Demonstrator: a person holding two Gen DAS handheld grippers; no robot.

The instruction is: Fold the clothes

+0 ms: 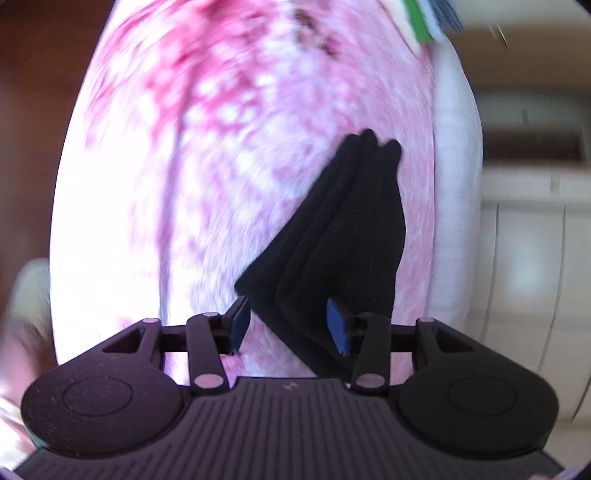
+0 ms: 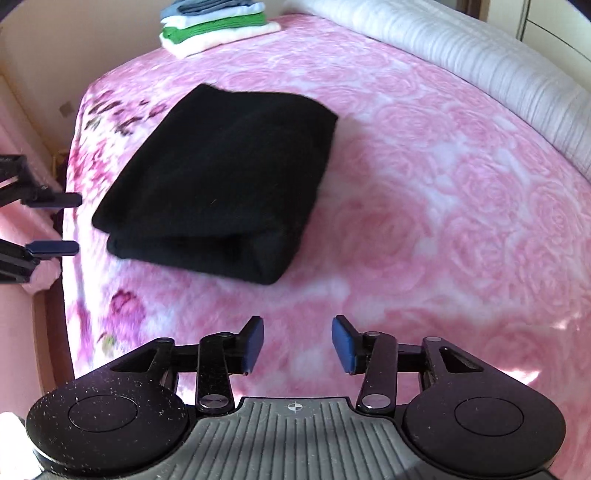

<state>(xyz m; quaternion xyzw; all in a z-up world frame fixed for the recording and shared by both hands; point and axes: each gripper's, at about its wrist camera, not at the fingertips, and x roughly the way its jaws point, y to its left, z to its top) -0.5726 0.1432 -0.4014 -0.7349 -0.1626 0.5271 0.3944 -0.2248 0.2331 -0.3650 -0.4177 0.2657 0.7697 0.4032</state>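
Note:
A black garment [image 2: 221, 177], folded into a thick rectangle, lies on the pink floral blanket [image 2: 424, 221] of a bed. In the left wrist view the picture is blurred and the black garment [image 1: 332, 236] shows edge-on, its near corner reaching in between the blue pads [image 1: 338, 325]. My left gripper [image 1: 290, 326] is open and the pads do not press the cloth. From the right wrist view the left gripper [image 2: 75, 223] hangs at the bed's left edge, just short of the garment. My right gripper [image 2: 299, 343] is open over bare blanket in front of the garment, holding nothing.
A stack of folded clothes [image 2: 218, 26] in white, green and blue sits at the far corner of the bed. A long white ribbed bolster [image 2: 480, 62] runs along the right side. The bed's edge drops off at the left, beside cream furniture.

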